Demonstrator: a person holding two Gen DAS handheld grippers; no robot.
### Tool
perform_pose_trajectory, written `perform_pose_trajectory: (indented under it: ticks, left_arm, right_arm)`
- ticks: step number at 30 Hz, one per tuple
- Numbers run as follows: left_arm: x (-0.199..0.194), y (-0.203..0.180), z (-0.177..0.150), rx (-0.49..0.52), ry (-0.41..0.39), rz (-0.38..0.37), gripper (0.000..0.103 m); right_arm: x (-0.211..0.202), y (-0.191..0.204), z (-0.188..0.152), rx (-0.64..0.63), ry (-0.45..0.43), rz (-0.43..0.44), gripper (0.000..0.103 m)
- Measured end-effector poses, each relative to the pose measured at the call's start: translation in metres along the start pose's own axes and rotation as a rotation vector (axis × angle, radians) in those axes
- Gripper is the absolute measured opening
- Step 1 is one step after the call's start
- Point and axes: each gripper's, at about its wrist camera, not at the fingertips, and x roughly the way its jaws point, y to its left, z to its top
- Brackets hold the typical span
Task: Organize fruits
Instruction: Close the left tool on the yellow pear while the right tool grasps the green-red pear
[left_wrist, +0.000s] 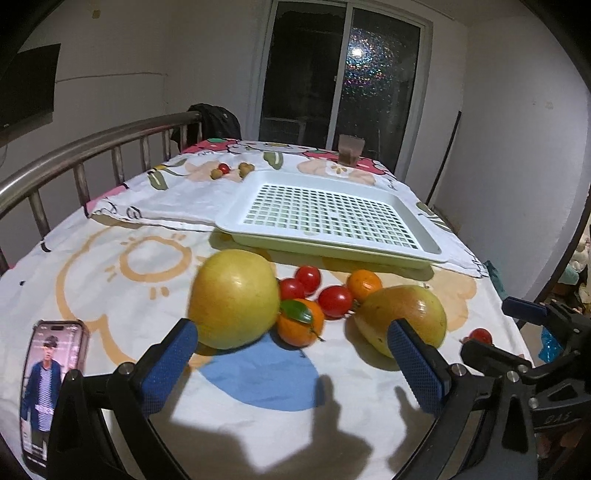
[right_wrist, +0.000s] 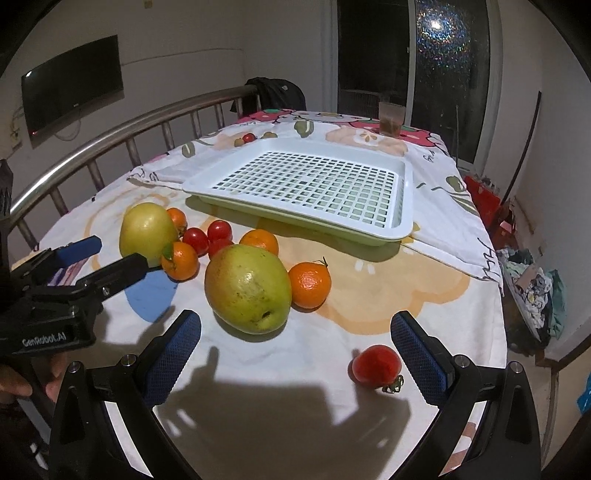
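A white slotted tray (left_wrist: 373, 177) (right_wrist: 406, 177) sits at the table's far side, with nothing in it. In front of it lie a yellow-green apple (left_wrist: 234, 299) (right_wrist: 147, 230), a green-red mango (left_wrist: 406, 317) (right_wrist: 247, 288), oranges (left_wrist: 301, 323) (right_wrist: 309, 284) and cherry tomatoes (left_wrist: 334, 301) (right_wrist: 195, 240). One red tomato (right_wrist: 376, 365) (left_wrist: 480, 335) lies apart, near my right gripper. My left gripper (left_wrist: 291, 363) is open and empty, just short of the apple and mango. My right gripper (right_wrist: 295, 349) is open and empty, just short of the mango and the lone tomato.
A phone (left_wrist: 51, 391) lies at the near left. A cup (left_wrist: 351, 147) (right_wrist: 390, 118) stands at the far edge. Small fruits (left_wrist: 221, 170) lie beyond the tray. A metal railing (left_wrist: 92, 147) runs along the left side. The table drops off at the right.
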Motion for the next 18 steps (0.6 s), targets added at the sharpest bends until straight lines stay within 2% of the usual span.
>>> perform_pose_trajectory:
  ticks: [8,18]
  left_arm:
    - [0.0,0.017,0.001,-0.017,0.008,0.027,0.103]
    - [0.01,0.031,0.0,-0.045,0.086,0.013,0.103]
  right_arm:
    - [0.002,0.011,0.003,-0.003,0.017,0.034,0.103]
    - [0.012,0.028,0.005,-0.031,0.045,0.047,0.103]
